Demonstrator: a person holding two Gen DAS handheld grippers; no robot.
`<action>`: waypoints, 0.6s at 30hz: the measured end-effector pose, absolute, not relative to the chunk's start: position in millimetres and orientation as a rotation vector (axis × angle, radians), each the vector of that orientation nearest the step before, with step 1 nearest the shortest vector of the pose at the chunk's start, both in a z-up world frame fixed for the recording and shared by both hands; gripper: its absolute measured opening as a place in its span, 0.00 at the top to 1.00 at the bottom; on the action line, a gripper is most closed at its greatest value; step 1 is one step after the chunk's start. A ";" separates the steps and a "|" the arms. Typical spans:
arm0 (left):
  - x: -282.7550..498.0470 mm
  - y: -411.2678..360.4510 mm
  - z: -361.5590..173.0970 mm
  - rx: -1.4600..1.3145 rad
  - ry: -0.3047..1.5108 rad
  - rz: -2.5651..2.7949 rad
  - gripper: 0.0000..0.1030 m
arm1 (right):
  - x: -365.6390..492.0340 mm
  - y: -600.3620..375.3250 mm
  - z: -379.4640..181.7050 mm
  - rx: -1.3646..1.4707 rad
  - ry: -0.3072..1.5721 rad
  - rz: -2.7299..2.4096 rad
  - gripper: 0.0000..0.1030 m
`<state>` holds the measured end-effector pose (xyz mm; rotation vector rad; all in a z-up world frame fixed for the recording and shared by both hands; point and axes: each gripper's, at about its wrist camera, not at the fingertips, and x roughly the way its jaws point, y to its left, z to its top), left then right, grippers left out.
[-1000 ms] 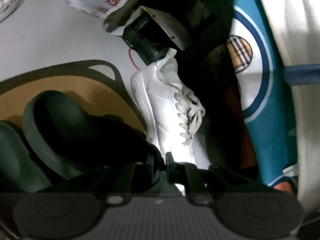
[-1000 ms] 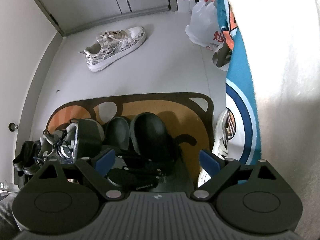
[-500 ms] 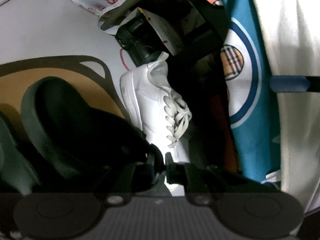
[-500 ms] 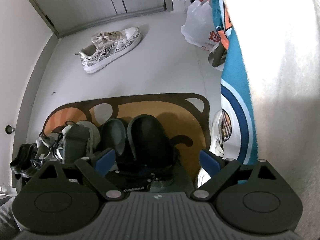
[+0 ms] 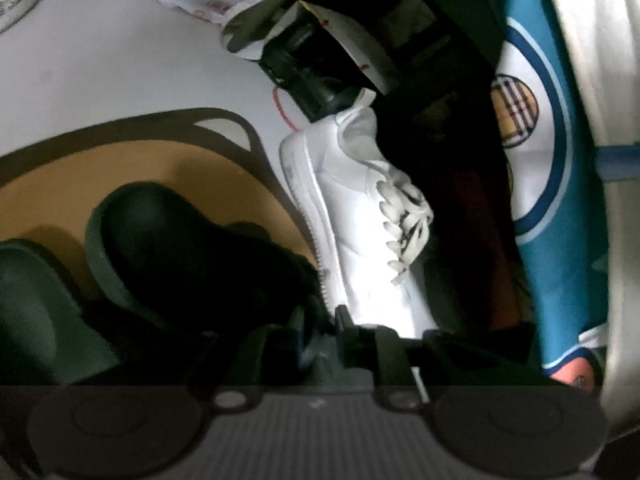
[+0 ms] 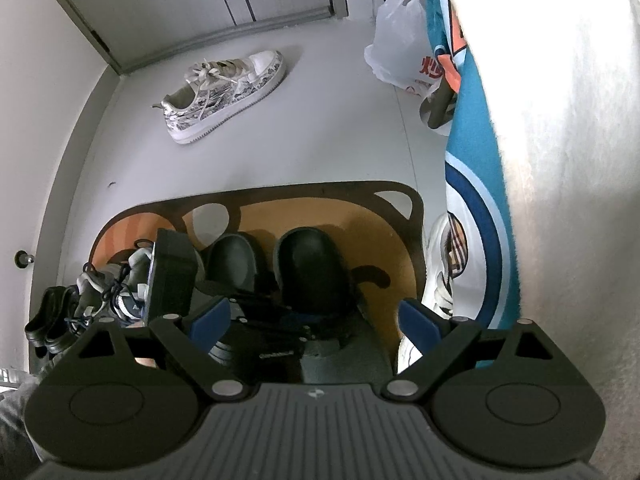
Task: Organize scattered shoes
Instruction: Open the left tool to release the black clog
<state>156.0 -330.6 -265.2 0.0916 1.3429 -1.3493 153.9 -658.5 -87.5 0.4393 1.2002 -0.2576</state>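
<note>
My left gripper (image 5: 320,322) is shut on the heel rim of a dark green clog (image 5: 188,248), which lies on the brown mat (image 5: 120,160). From the right wrist view, that gripper (image 6: 276,332) sits behind the same clog (image 6: 310,268), with a second green clog (image 6: 232,256) beside it on the left. My right gripper (image 6: 314,320) hovers above them, open, with nothing between its blue pads (image 6: 210,318). A white sneaker (image 5: 352,216) lies along the mat's right edge. A patterned sneaker (image 6: 224,96) lies alone on the grey floor near the door.
Grey-blue sneakers (image 6: 104,288) and black shoes (image 6: 48,320) crowd the mat's left end. A white plastic bag (image 6: 400,52) and a hanging teal-and-white cloth (image 6: 472,160) stand on the right. A black shoe (image 5: 304,68) sits beyond the white sneaker. Grey doors (image 6: 200,0) close the far side.
The left gripper stays shut on the clog; its view swung slightly left, then back. The right gripper's view shifted a little, with a dark boxy object now showing at the mat's left.
</note>
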 end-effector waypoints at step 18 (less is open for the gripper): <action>157.6 -324.2 -251.3 0.146 1.334 -1.323 0.87 | 155.4 -660.7 -96.7 0.428 1.212 -0.267 0.08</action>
